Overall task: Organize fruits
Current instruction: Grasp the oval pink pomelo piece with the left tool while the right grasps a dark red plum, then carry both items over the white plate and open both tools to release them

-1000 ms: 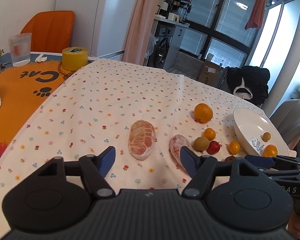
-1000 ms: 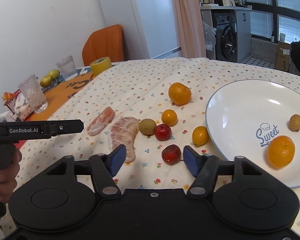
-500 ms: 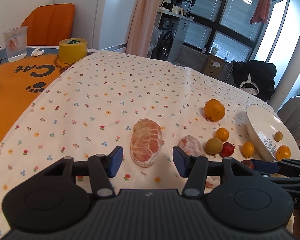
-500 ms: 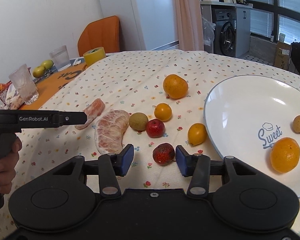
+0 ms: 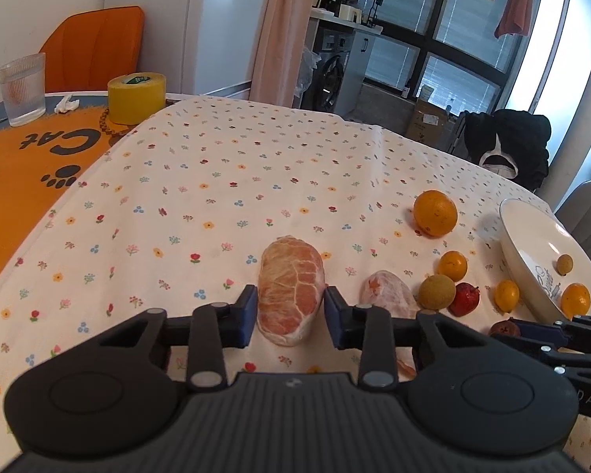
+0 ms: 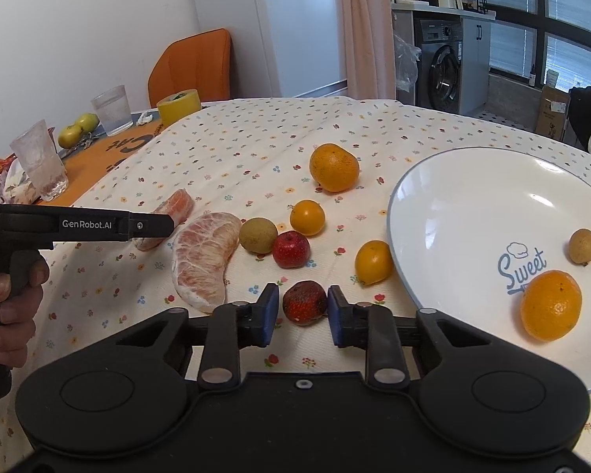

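Both grippers have narrowed, the left gripper (image 5: 288, 315) flanking the pomelo piece (image 5: 290, 293), the right gripper (image 6: 298, 315) flanking the dark red fruit (image 6: 304, 302).

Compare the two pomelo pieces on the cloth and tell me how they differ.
The pomelo piece between the left gripper's fingers lies farther from the plate; the second pomelo piece lies beside the small fruits. In the right wrist view the first looks slimmer and more orange, the second broader, curved and paler. Both are peeled, pink, veined with white membrane and resting on the cloth.
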{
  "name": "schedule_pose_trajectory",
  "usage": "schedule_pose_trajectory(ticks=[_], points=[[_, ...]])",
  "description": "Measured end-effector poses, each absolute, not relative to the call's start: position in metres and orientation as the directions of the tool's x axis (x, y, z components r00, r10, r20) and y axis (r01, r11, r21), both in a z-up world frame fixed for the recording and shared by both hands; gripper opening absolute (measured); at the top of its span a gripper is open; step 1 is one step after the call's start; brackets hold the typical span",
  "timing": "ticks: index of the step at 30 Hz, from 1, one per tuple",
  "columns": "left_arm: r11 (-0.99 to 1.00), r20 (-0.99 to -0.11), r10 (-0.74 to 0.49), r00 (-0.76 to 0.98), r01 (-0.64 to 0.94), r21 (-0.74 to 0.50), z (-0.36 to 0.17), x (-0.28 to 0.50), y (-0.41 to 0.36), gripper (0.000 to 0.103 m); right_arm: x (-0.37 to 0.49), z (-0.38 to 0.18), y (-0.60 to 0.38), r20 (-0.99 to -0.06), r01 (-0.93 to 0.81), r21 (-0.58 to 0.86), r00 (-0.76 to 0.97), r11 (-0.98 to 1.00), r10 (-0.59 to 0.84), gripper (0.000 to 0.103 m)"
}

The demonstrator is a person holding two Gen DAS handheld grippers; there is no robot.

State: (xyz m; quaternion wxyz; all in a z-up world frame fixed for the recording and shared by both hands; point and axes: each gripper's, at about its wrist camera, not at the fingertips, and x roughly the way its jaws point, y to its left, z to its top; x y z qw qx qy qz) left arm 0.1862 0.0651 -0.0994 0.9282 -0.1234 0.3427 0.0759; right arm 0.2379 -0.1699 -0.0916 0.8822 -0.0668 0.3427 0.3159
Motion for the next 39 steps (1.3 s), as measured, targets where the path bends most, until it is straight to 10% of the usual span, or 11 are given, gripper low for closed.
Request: schedule_pose_trajectory(ticks=[39], points=[[0.968, -0.675, 0.061, 0.736, -0.209, -0.140, -0.100, 0.138, 0.045, 0.036, 0.207, -0.096, -0.180, -0.628, -0.621, 0.117, 0.558, 0.775, 0.542, 0.030]])
